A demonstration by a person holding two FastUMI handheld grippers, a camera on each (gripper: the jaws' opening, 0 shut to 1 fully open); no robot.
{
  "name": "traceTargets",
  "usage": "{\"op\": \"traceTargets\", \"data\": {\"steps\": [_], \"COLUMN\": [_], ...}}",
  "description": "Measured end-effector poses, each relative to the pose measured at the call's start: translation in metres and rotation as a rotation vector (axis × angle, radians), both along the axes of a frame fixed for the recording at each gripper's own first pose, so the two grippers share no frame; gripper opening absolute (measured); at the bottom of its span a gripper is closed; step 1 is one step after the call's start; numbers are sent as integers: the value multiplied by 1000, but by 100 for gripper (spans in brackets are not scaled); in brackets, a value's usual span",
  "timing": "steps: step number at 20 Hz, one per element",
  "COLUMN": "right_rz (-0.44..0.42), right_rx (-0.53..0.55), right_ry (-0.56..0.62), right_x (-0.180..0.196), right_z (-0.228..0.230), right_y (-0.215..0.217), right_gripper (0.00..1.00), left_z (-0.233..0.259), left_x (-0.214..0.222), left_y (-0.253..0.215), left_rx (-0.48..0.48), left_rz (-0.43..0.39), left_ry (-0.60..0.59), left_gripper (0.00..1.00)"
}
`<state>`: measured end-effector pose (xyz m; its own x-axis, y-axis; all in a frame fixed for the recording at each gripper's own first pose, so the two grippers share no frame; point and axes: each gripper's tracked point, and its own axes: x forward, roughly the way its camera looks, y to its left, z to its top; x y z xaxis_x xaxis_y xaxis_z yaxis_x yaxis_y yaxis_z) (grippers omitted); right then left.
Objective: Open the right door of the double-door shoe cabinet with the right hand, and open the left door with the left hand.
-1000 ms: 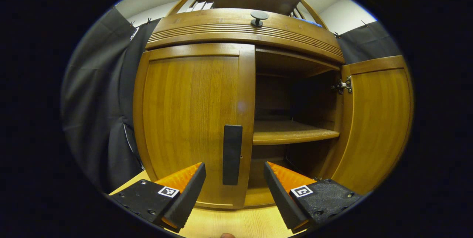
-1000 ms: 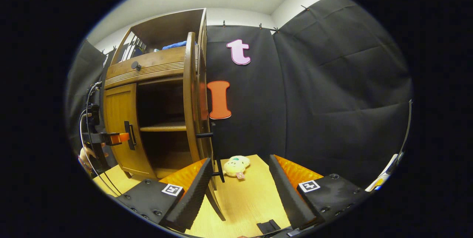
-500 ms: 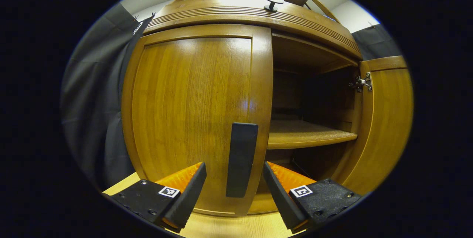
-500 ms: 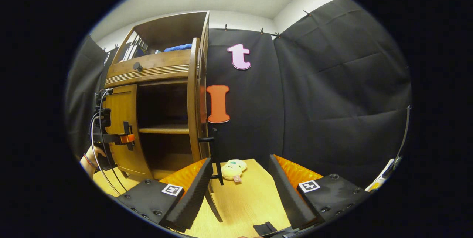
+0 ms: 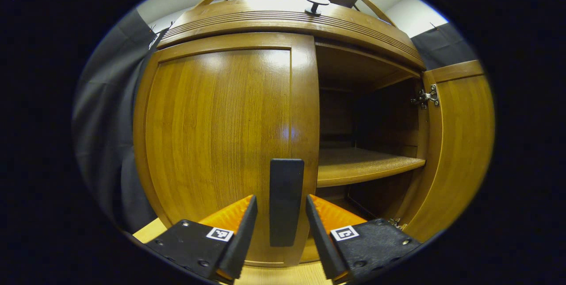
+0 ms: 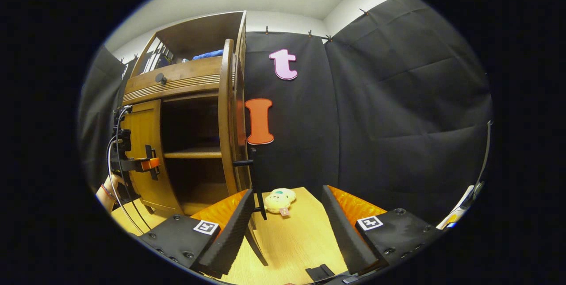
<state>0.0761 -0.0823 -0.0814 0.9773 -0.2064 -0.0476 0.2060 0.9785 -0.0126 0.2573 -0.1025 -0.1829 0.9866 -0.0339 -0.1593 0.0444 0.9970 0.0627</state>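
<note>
The wooden shoe cabinet's left door (image 5: 221, 143) stands closed, its black vertical handle (image 5: 286, 201) right in front of me. My left gripper (image 5: 281, 232) is open and straddles that handle, its orange fingers (image 5: 234, 214) close on either side, the right one nearly touching. The right door (image 5: 460, 152) is swung wide open, seen edge-on in the right gripper view as the right door (image 6: 225, 117) with its black handle (image 6: 248, 162). My right gripper (image 6: 287, 227) is open and holds nothing, back from that door. The left gripper (image 6: 148, 164) also appears there at the left door.
Inside the cabinet sits a bare shelf (image 5: 367, 167). A drawer with a black knob (image 5: 315, 4) runs above the doors. A small plush toy (image 6: 278, 200) lies on the wooden tabletop (image 6: 292, 240) beside the open door. A hand (image 6: 108, 187) holds the left gripper.
My left gripper has moved in on the left door's handle and its fingers have narrowed around it. The right gripper has barely shifted; the right door stays open.
</note>
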Motion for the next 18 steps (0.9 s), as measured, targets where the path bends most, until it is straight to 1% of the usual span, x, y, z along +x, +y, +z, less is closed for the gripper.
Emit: {"op": "traceTargets", "data": {"steps": [2,3,4,5,6,7,8,9,10,11,12,14,15,16,17,18], "right_rz": [5,3,1,-1,0,4,13,20,27,32,34,34,35,36,37,36], "right_rx": [0,-2,-4,-4,-2,2,5,8,7,5,2,-8,-13,-17,-23,-27], "right_ry": [1,-3,-8,-15,-20,-22,-23,-24,-25,-26,-28,-38,-43,-47,-49,-51], "right_x": [1,1,2,2,3,4,3,3,2,2,2,2,2,3,3,3], "right_z": [0,1,2,3,4,4,4,4,5,5,5,7,8,9,10,10], "right_y": [1,0,0,-1,0,2,4,6,7,8,8,8,8,9,8,8], "right_gripper": [98,98,98,98,90,90,90,90,98,90,90,90,98,90,90,90], "left_z": [0,2,0,0,0,-2,-1,-3,-2,-3,-4,-3,-2,0,1,2], "left_x": [1,-4,2,1,2,1,0,3,2,-3,-1,-7,-9,-14,-20,-26], "left_y": [-6,-5,-5,-6,-6,-6,-6,-6,-5,-5,-5,-5,-4,-5,-4,-2], "left_rx": [-19,-15,-8,-3,9,32,40,33,17,8,11,28,36,35,29,21], "left_rz": [-24,-18,-18,-17,-21,-31,-49,-67,-78,-82,-79,-67,-70,-77,-87,-97], "left_ry": [-5,-5,-5,-3,0,10,10,14,20,26,30,30,28,28,30,33], "left_gripper": [49,42,34,33,31,28,28,27,24,21,18,15,15,15,15,12]}}
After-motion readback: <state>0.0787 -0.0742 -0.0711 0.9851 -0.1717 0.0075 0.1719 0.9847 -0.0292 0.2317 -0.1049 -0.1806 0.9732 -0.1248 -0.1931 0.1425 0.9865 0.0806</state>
